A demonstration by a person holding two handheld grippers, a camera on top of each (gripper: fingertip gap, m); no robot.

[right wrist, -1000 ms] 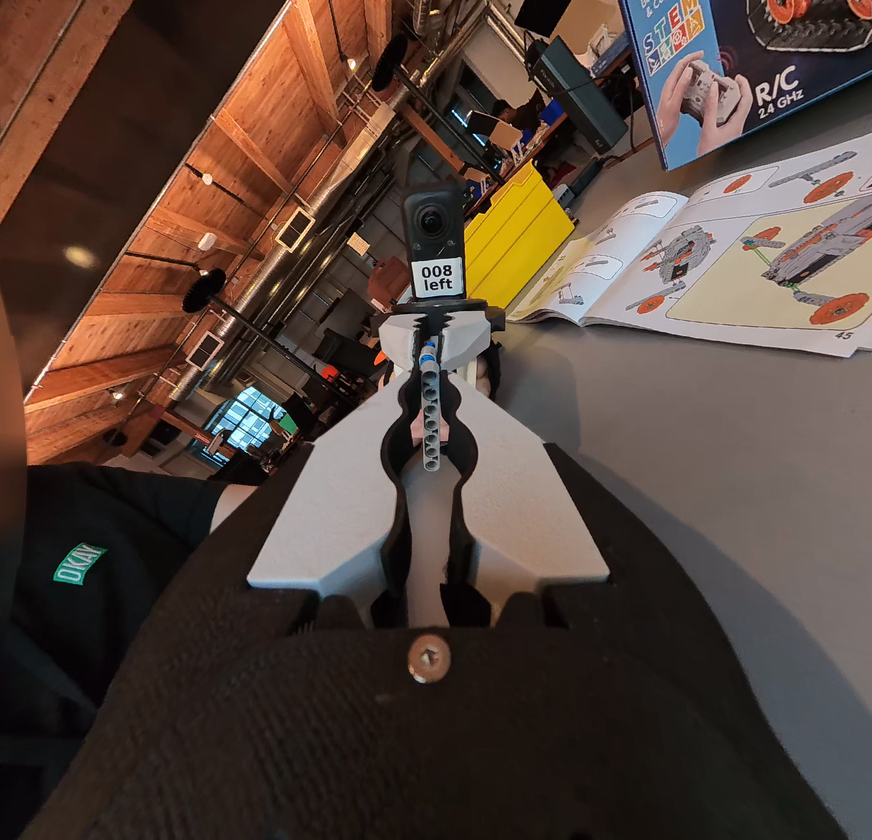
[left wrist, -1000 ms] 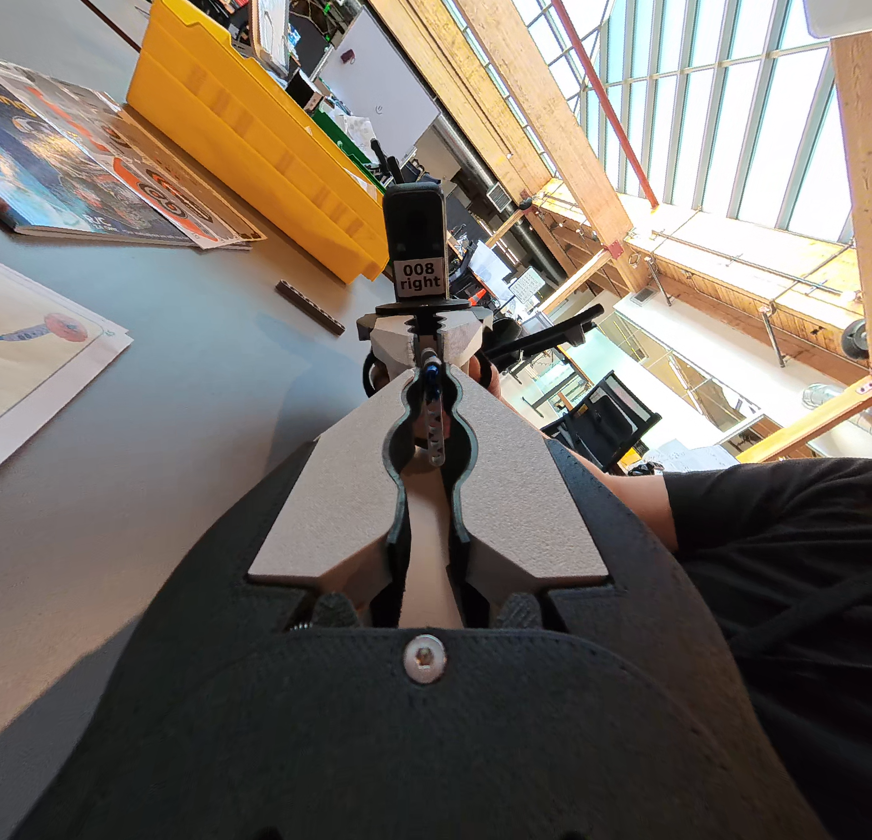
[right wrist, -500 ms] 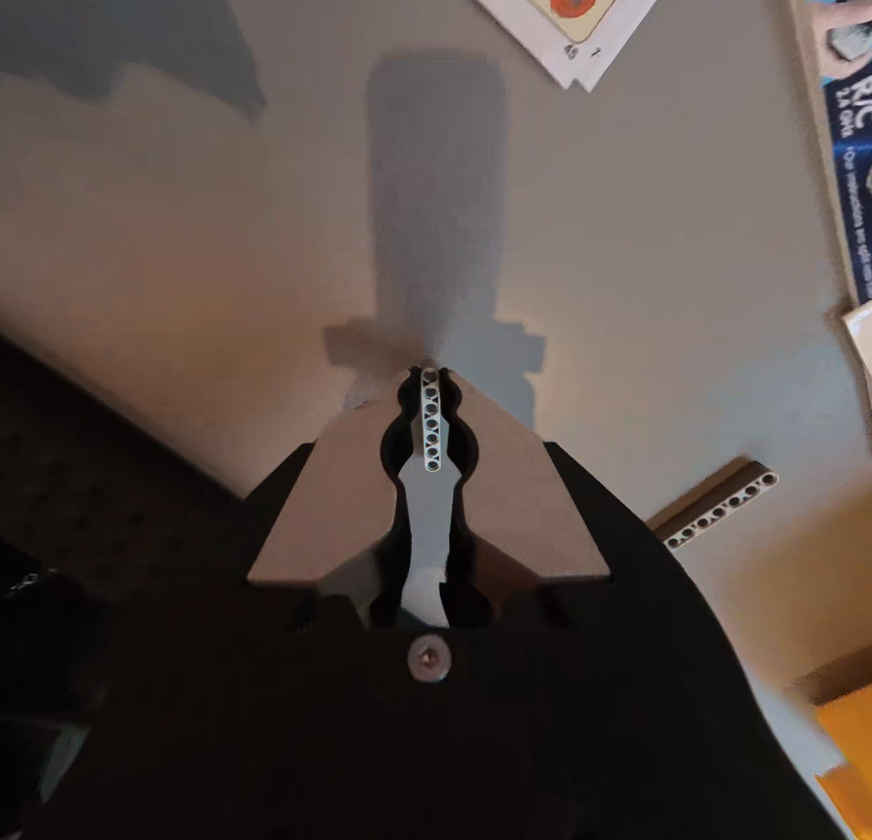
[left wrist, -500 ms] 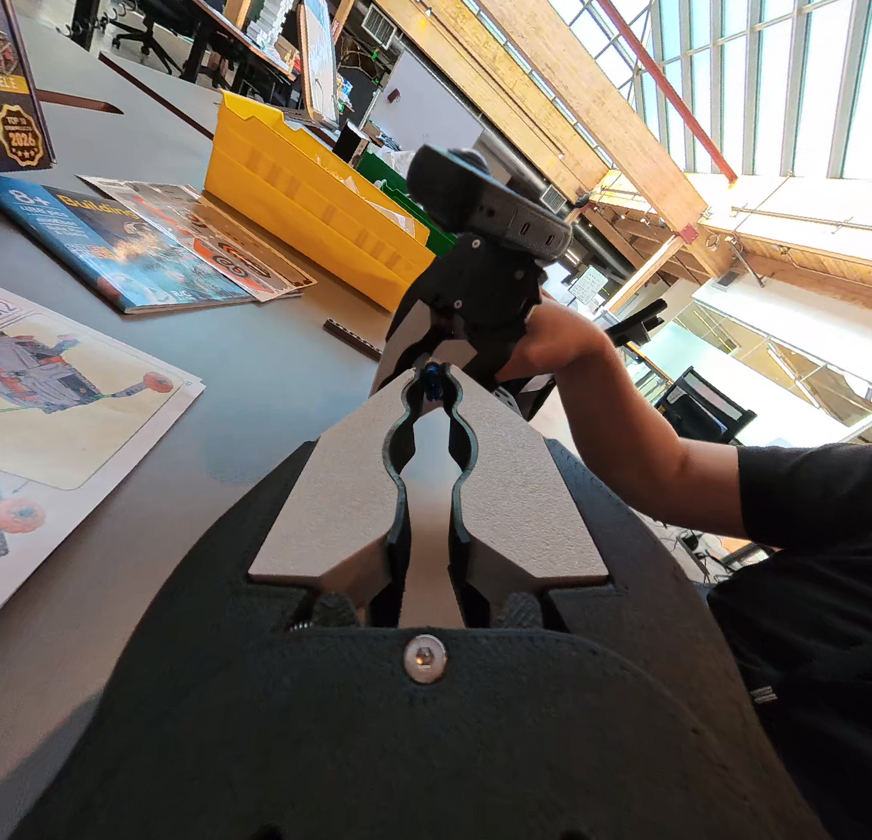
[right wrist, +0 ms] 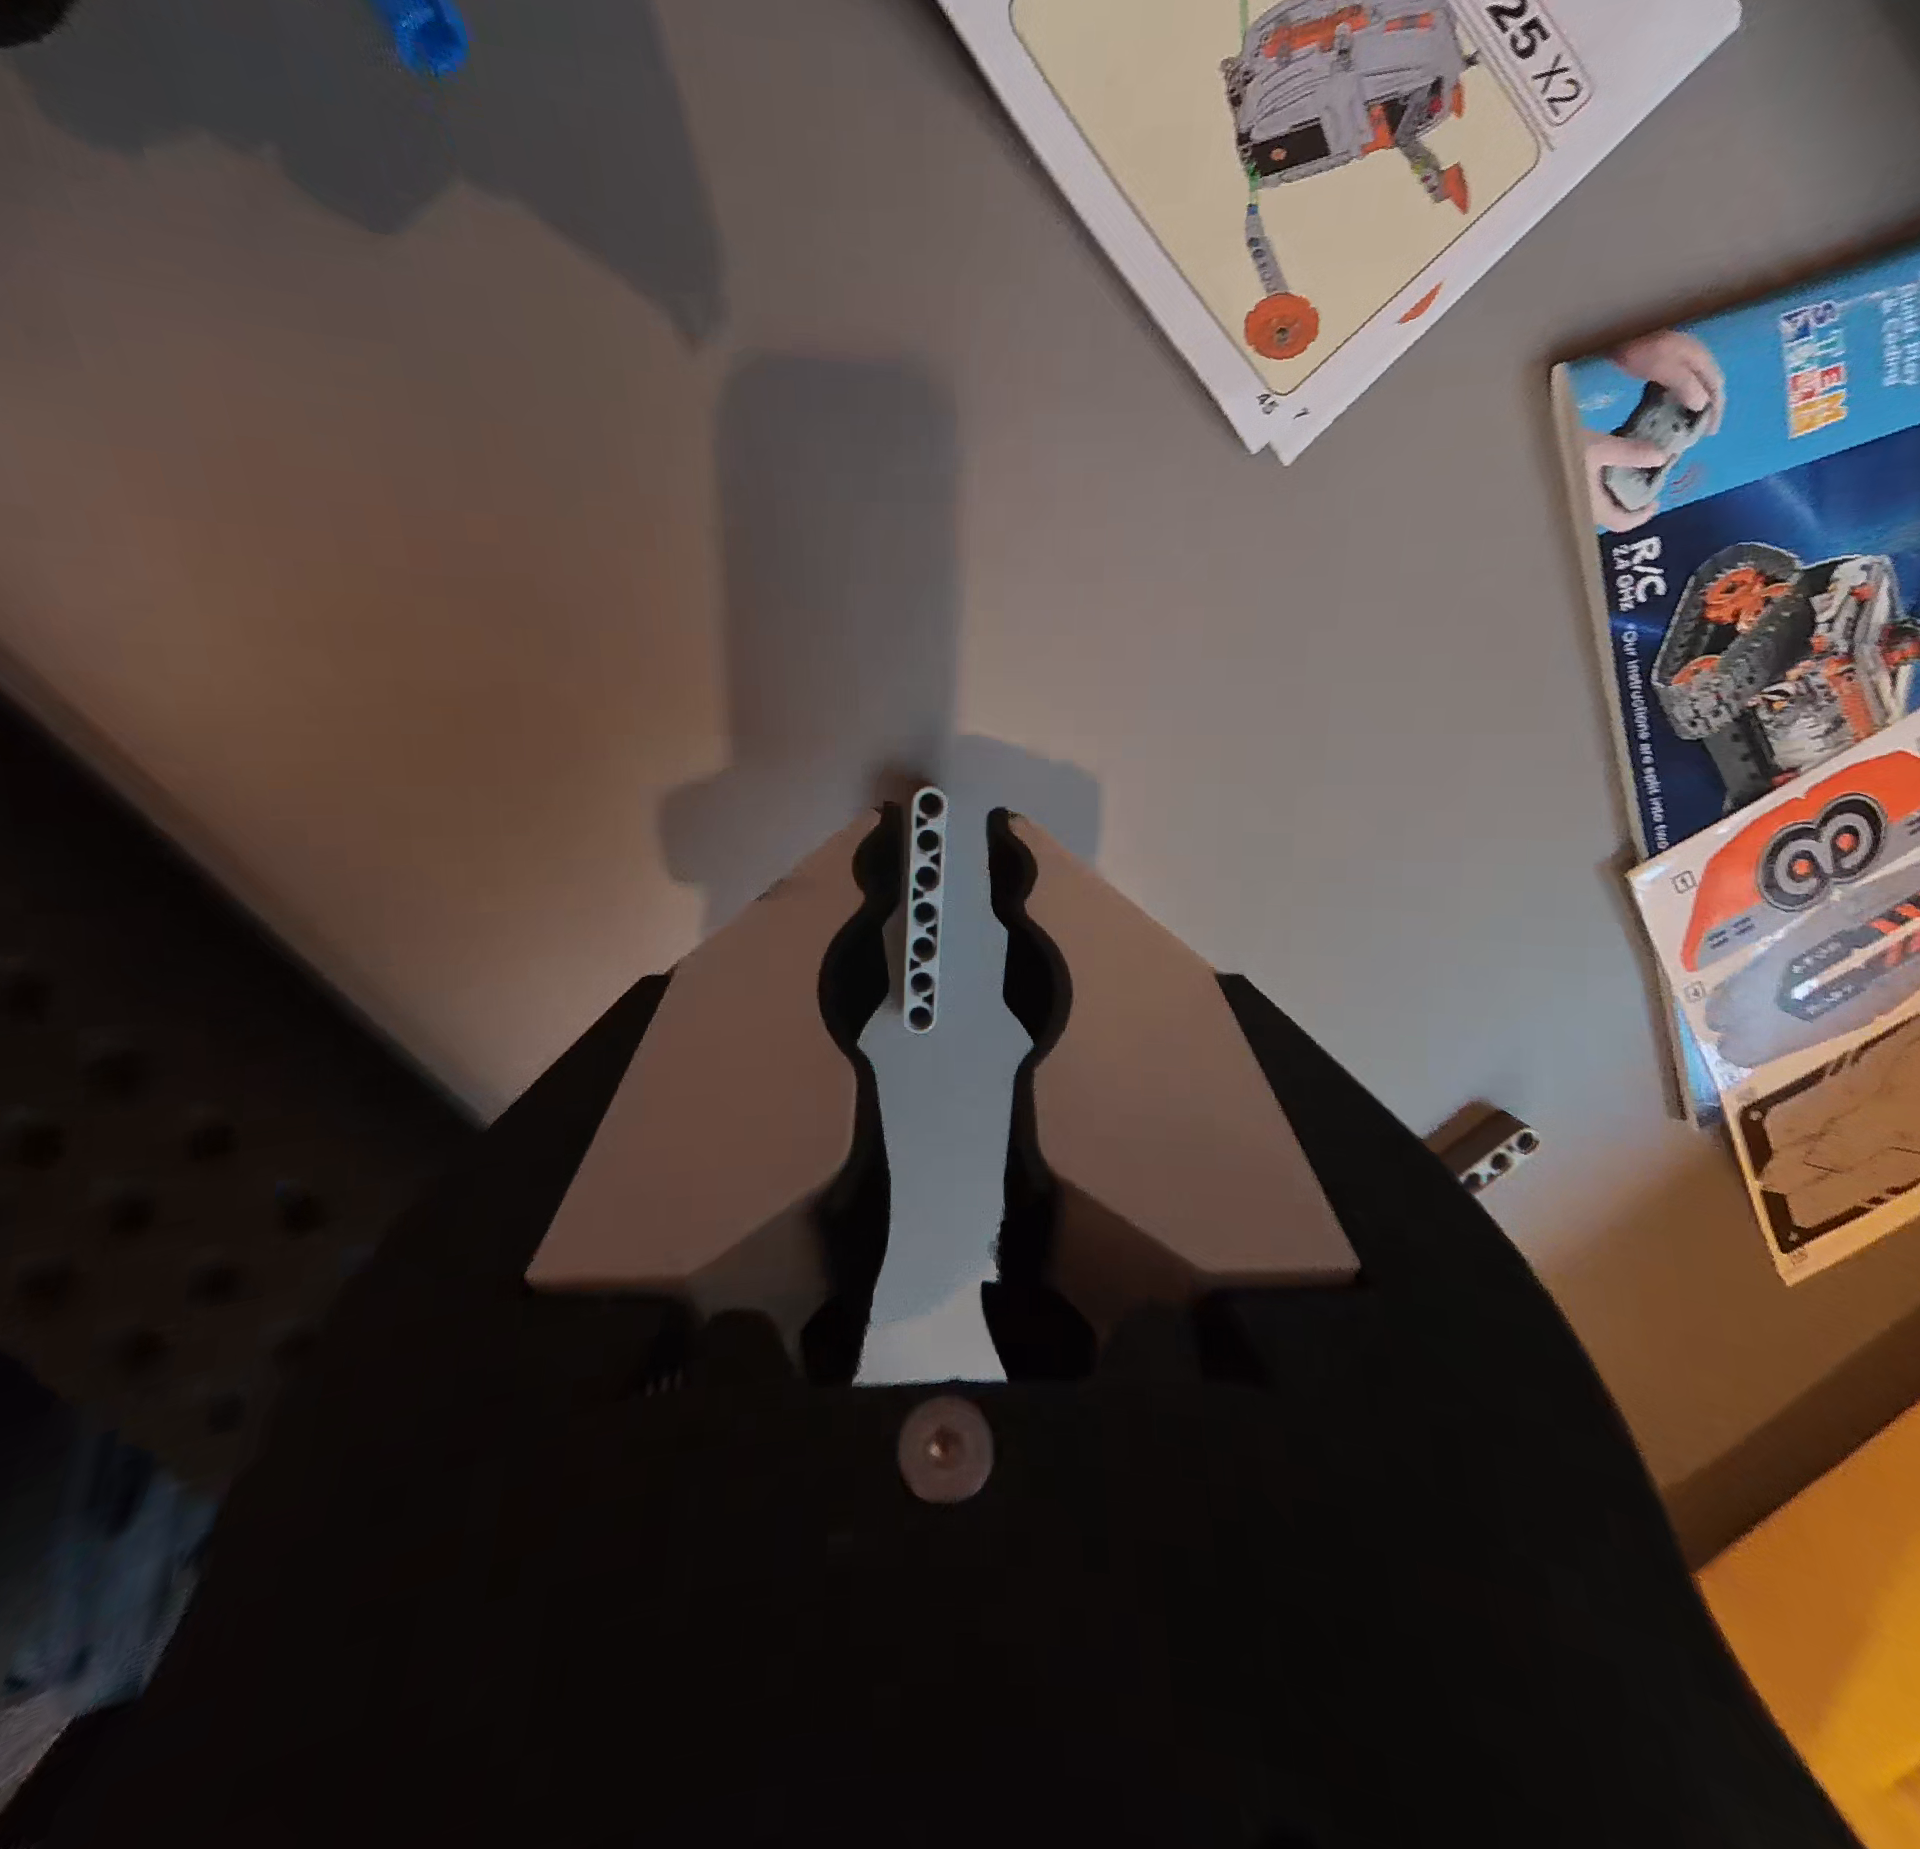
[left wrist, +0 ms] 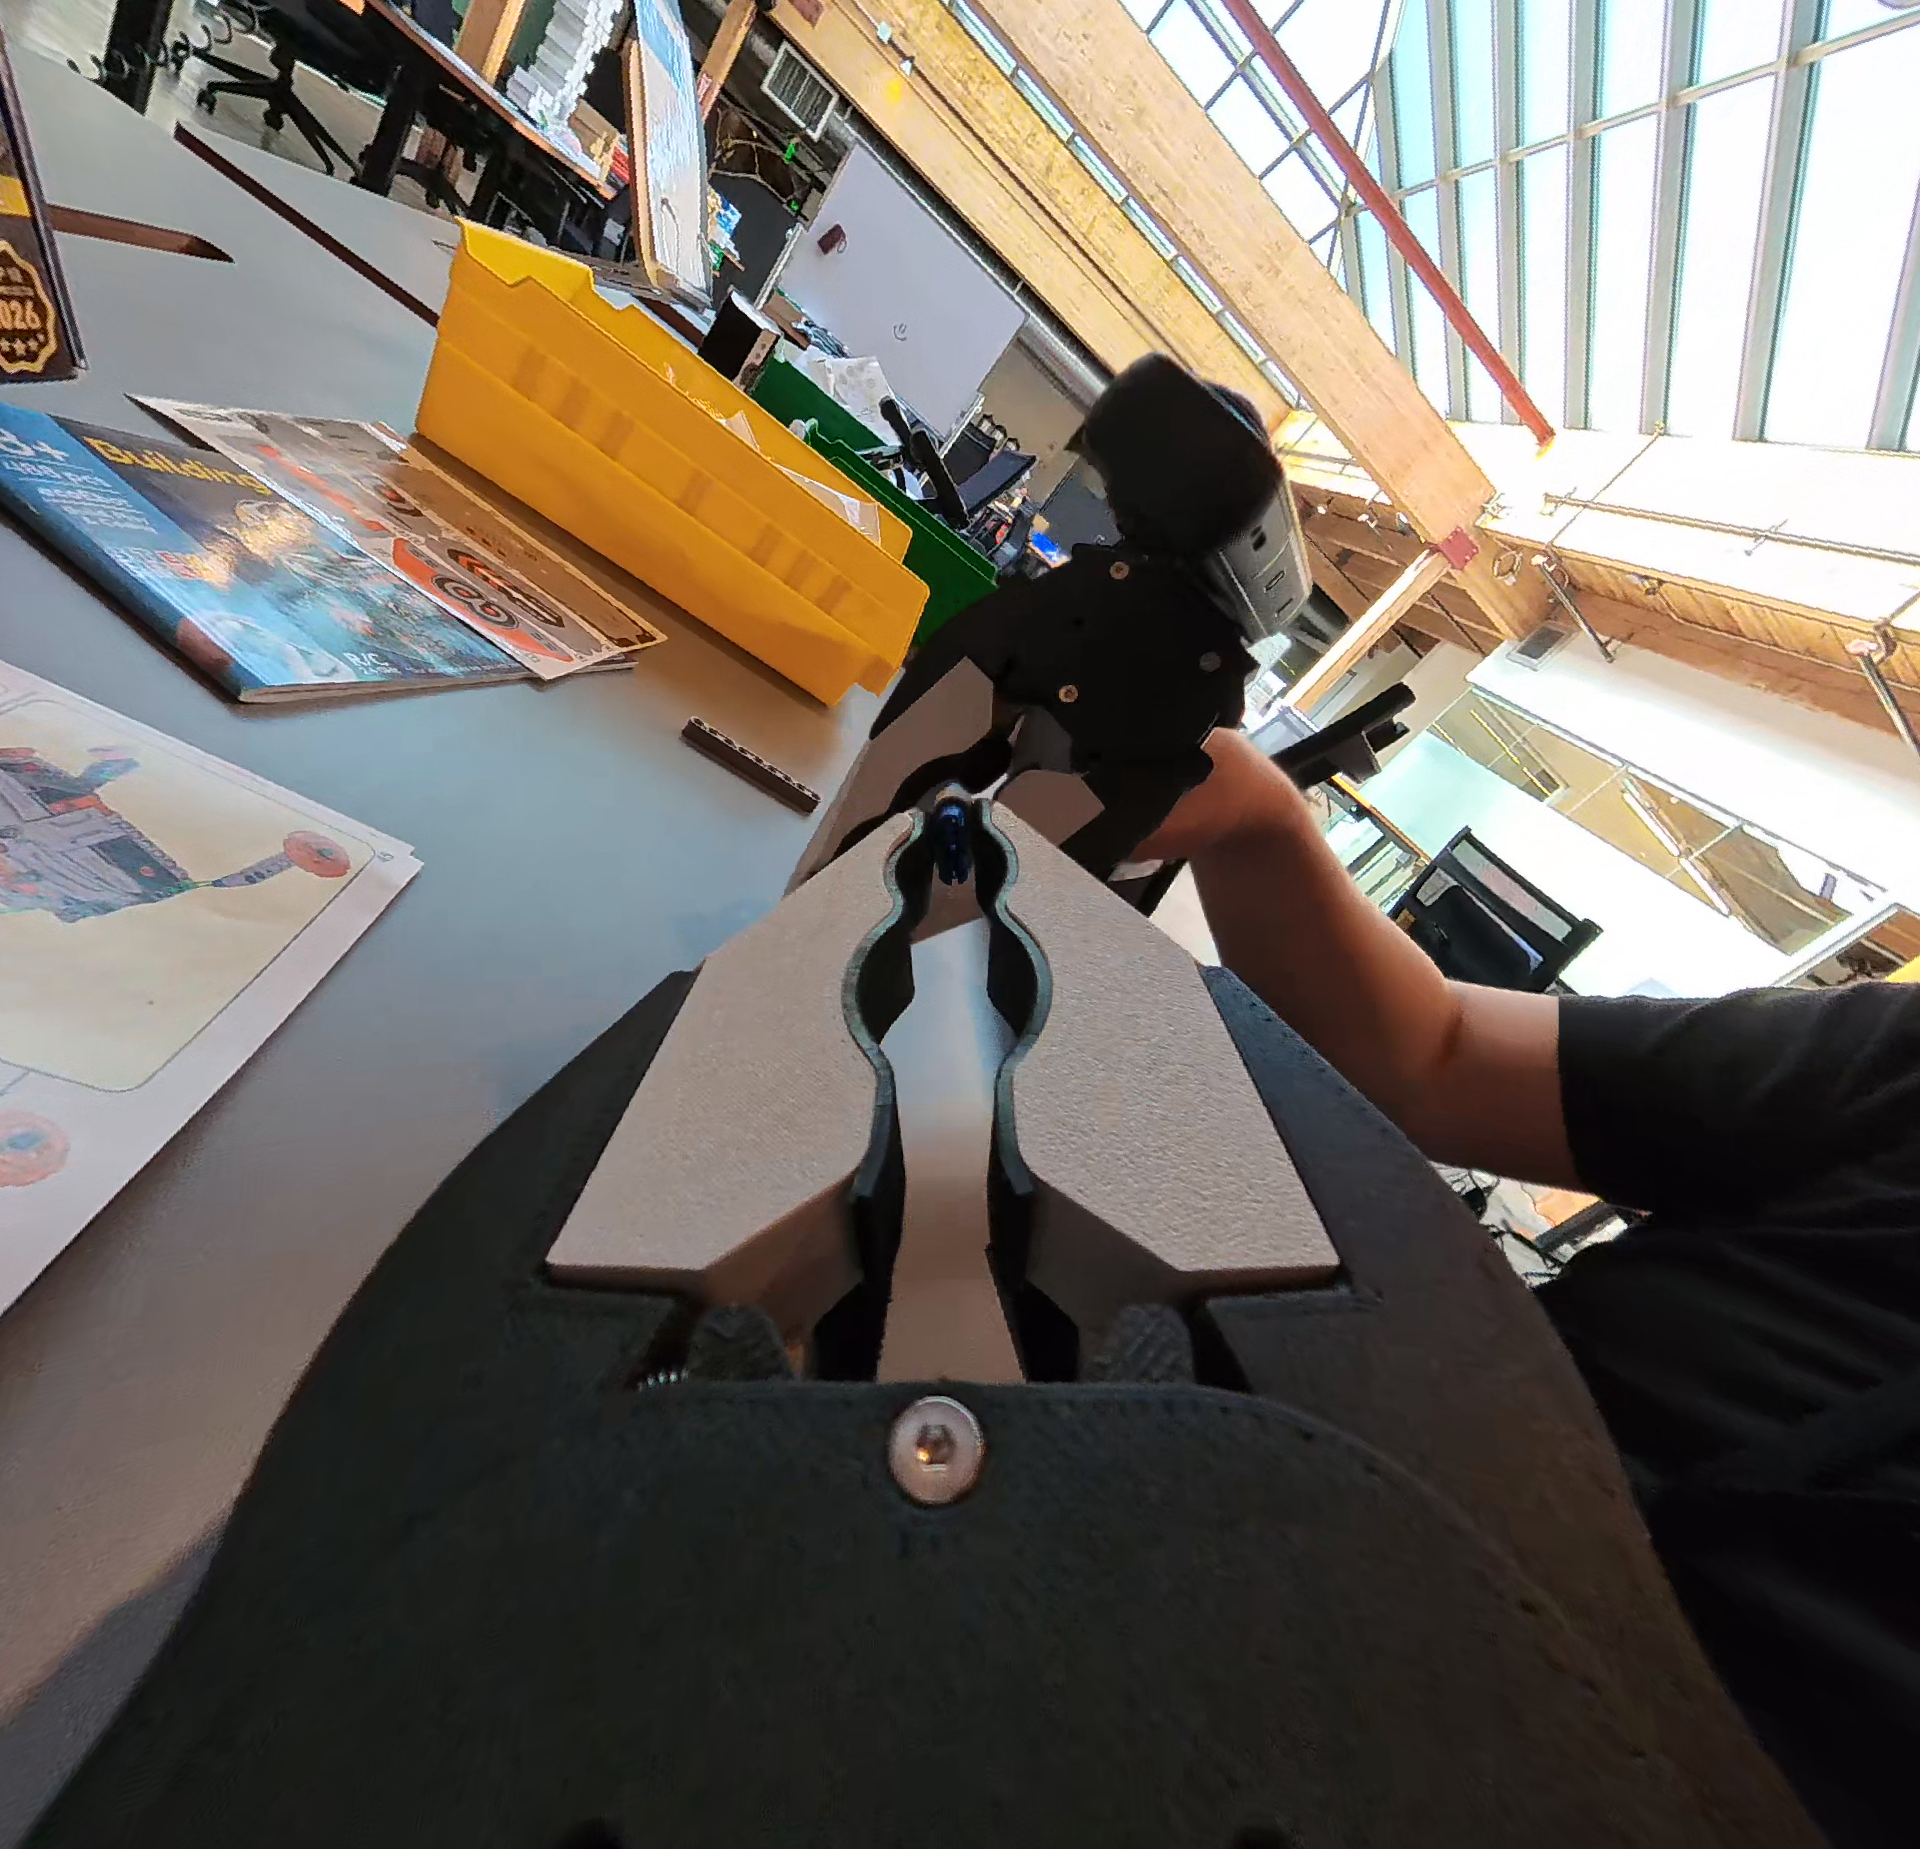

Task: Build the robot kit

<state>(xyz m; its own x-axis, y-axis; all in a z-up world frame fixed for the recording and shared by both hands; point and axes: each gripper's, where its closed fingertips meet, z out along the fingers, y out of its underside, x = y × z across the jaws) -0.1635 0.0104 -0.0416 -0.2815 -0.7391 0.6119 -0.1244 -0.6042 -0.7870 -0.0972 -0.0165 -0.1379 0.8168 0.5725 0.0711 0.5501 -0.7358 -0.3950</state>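
Note:
My left gripper (left wrist: 948, 835) is shut on a small blue pin (left wrist: 948, 849) and holds it above the grey table (left wrist: 540, 864). Just beyond it, the right gripper (left wrist: 1081, 687) points down at the table. In the right wrist view my right gripper (right wrist: 948, 817) looks straight down at the table (right wrist: 1247, 760) with its jaws parted. A light grey beam with a row of holes (right wrist: 924, 906) rests against the left finger, with a gap to the right finger. A person's forearm (left wrist: 1351, 968) holds the right gripper.
A dark beam (left wrist: 750, 765) lies on the table; it also shows in the right wrist view (right wrist: 1496, 1155). A yellow bin (left wrist: 665, 511) and a green bin (left wrist: 925, 552) stand behind it. An instruction sheet (right wrist: 1299, 137), a blue booklet (right wrist: 1756, 573) and a sticker sheet (right wrist: 1787, 916) lie around. Tip to tip, the grippers are about 12 cm apart.
The right gripper swung from facing the left gripper to pointing down at the table, and its jaws have parted around the grey beam. The left gripper still pinches the blue pin.

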